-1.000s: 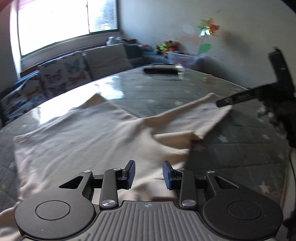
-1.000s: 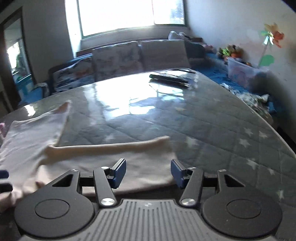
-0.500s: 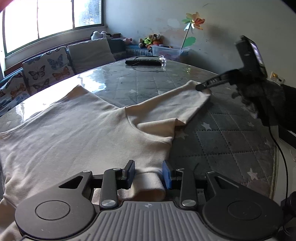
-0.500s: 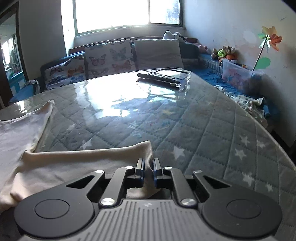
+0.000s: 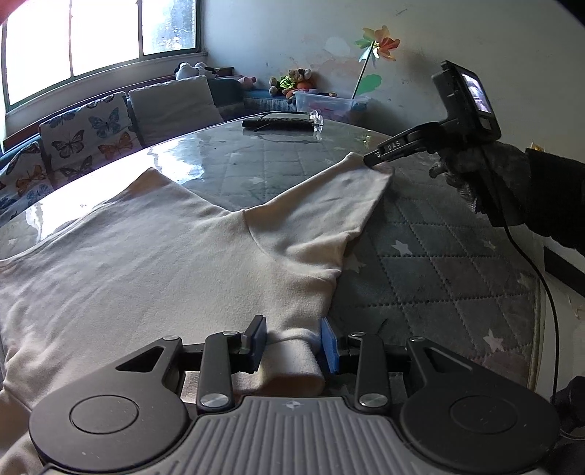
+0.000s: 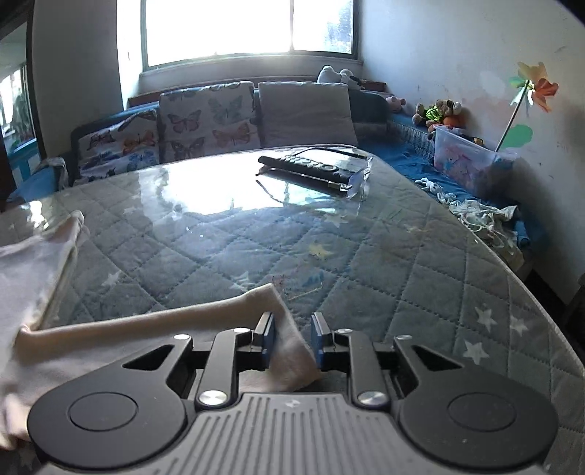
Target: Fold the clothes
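With the left claw (image 5: 290,341) parted around a fold of the shirt (image 5: 153,263) and the right claw (image 6: 291,341) parted around the sleeve tip at 2 o'clock, pinch both fully before lifting the sleeve toward 9 o'clock.

Bright window (image 6: 252,29) glares behind a butterfly-cushioned sofa (image 6: 204,117); pinwheel (image 5: 376,44) against the scuffed white wall (image 5: 475,36).

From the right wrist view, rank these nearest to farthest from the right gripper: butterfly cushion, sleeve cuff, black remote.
1. Sleeve cuff, between the fingers of the right gripper.
2. Black remote, mid-table, ahead and slightly right.
3. Butterfly cushion, past the table's far edge, left of centre.
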Demonstrator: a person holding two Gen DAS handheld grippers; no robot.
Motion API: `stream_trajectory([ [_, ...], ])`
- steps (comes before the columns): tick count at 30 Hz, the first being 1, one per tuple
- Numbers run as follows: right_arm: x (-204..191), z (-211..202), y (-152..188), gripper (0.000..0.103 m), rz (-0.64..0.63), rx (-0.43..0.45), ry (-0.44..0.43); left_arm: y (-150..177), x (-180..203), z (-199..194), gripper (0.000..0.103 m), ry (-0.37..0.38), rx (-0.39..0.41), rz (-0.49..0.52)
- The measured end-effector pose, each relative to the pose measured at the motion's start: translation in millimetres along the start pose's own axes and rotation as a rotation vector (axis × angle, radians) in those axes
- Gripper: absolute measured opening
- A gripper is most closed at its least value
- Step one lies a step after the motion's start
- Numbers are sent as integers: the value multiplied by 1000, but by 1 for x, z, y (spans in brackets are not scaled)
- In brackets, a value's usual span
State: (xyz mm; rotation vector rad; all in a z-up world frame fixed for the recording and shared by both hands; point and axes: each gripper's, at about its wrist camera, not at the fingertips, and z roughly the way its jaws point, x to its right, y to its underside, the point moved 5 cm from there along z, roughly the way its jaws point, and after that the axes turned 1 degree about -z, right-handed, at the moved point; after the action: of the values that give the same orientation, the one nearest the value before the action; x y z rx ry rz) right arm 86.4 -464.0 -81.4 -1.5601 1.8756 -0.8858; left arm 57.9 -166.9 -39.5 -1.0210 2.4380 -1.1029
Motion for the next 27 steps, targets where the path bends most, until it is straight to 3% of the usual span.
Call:
stream_trajectory([
  [7, -11, -21, -9, 24, -1, 44, -43, -2, 1, -11, 38, 9, 22, -34],
  [12, -33, -20, -4, 33, -28, 16, -103, 0, -8, -28, 42, -22, 44, -75],
  [17, -43, -9, 4, 35, -32, -30, -112, 9, -34, -56, 47, -110, 76, -140],
  [27, -59, -13, 7, 47, -76, -34, -104, 65, -125, -114, 47, -389, 68, -387],
])
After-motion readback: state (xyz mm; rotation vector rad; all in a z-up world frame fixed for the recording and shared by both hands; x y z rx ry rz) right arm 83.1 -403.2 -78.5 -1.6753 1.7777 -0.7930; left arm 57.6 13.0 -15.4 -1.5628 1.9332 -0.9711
